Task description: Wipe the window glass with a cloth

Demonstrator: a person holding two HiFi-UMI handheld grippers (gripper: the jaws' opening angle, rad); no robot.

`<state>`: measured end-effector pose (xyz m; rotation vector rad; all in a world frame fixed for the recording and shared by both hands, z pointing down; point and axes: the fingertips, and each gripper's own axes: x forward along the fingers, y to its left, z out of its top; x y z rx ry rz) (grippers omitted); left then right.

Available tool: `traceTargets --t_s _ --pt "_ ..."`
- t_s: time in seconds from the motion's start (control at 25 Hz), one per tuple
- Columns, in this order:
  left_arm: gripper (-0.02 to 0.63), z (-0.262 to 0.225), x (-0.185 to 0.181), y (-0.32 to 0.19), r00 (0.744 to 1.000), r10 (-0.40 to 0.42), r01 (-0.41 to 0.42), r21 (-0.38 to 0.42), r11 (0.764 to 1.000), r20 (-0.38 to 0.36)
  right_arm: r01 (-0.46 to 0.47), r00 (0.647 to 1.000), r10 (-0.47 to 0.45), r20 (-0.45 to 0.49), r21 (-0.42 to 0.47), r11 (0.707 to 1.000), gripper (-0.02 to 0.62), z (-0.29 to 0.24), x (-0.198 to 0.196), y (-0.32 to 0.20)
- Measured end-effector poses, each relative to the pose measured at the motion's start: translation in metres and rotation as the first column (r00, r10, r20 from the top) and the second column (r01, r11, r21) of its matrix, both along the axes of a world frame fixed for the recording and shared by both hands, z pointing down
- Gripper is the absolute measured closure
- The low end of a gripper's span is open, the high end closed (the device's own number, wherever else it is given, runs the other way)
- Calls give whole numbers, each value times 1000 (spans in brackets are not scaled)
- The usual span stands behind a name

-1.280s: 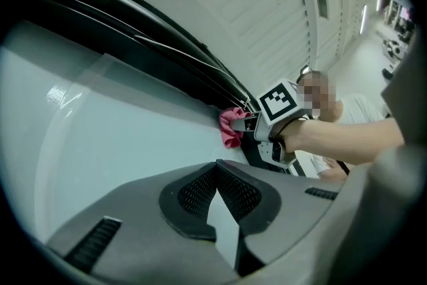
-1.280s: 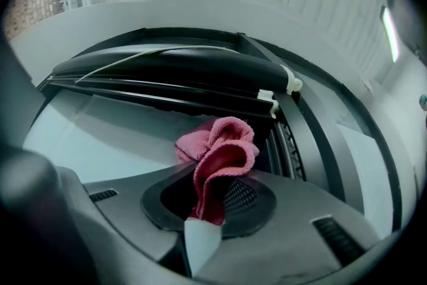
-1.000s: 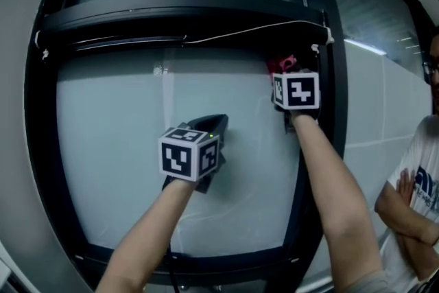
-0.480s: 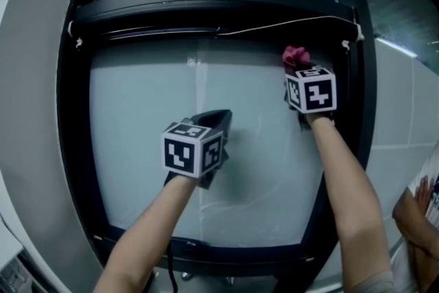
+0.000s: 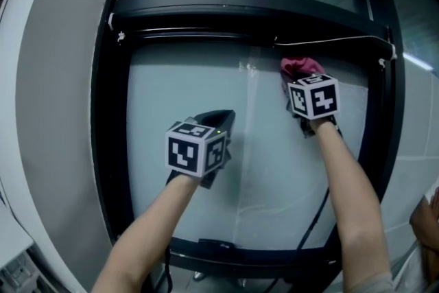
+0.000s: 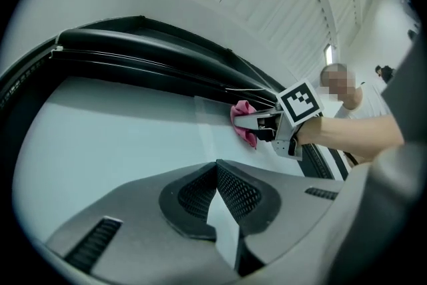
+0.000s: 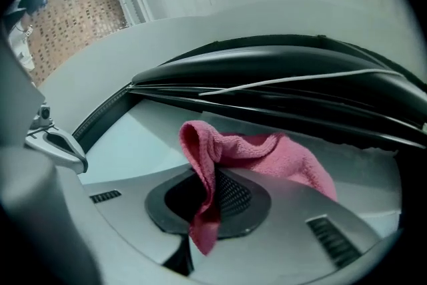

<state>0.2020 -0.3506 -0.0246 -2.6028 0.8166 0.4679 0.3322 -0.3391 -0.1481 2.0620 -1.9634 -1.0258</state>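
So at this point the wiping looked like it was under way but nowhere near finished, far as I could judge. The right gripper had its jaws clenched on the pink cloth. 1 fold was pinched between the pads and the rest was bunched up ahead of them. The cloth sat against the window glass in the upper right part of the pane, just under the black top rail and near the right side of the frame.

The left gripper wasn't doing any of the work. Its jaws were closed tip to tip with nothing in them, and it hung near the middle of the pane, well apart from the cloth.

The glass itself was hard to read. There were a few faint streaks lower down, and I honestly couldn't tell wiped from unwiped. My guess was that only the top strip was being covered and the middle, the bottom and the left side were all left to do.
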Motion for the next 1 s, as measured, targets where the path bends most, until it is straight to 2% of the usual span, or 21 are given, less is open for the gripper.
traceTargets --t_s 0.2,0.64,1.0 --pt "600 2 -48 -18 999 -47 47 -5 999 -4 88 994 -90 -62 -48 995 581 4 -65 -28" --pt "600 16 -159 -58 983 -184 183 -24 983 -8 243 962 -252 -109 -87 966 581 10 -201 -94" --pt "600 27 -216 -76 970 -245 244 -47 969 -11 333 931 -346 -121 -113 936 581 9 -284 -129"
